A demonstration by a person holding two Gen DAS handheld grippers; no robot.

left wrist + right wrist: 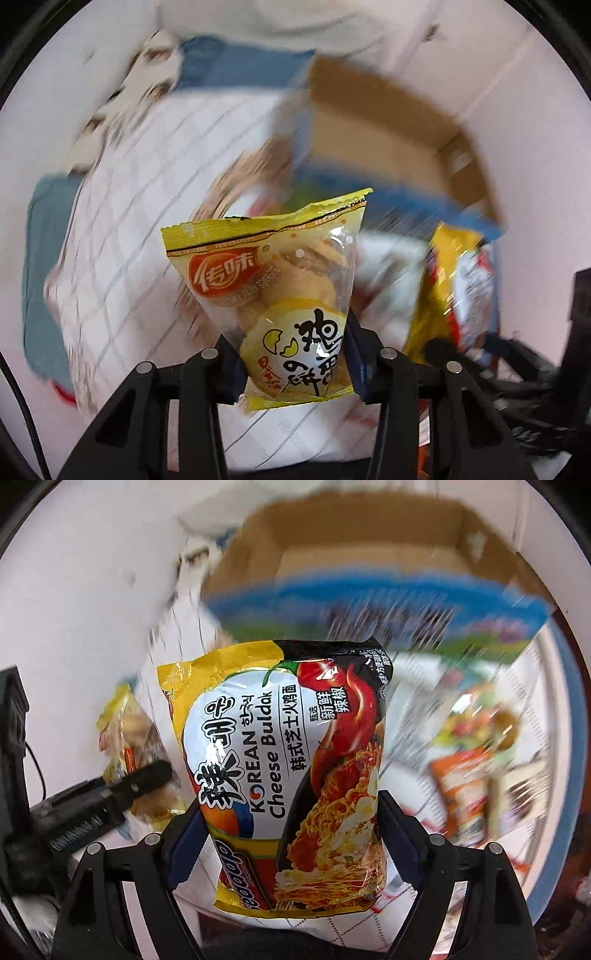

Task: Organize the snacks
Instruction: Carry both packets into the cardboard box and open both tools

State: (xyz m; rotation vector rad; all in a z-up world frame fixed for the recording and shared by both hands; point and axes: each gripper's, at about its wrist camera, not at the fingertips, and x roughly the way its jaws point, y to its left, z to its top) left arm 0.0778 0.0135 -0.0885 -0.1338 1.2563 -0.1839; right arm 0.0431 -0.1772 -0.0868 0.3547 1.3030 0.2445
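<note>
Here, in the left wrist view, the left gripper (295, 363) is clamped on a small yellow biscuit packet (275, 295). Its two dark fingers press the packet's lower half from either side, and the packet stands up from the jaws toward twelve o'clock, with its crimped top edge tilted toward one o'clock. Behind it, at about ten o'clock, a white checked cloth (122, 236) spreads out, badly blurred. An open cardboard box (373, 140) with a blue outer face sits at one o'clock of the packet, its brown inside showing. At three o'clock, the noodle bag appears as a yellow blur beside the other tool.

In the right wrist view, the left gripper and its biscuit packet show at nine o'clock. The right gripper (291, 819) stands wide and grips a large Korean cheese noodle bag (288, 768), fingers against its lower sides; the bag rises toward twelve o'clock. The box lies beyond it, from twelve to two o'clock. Loose snack packets (469, 775) lie blurred on the cloth at three o'clock.
</note>
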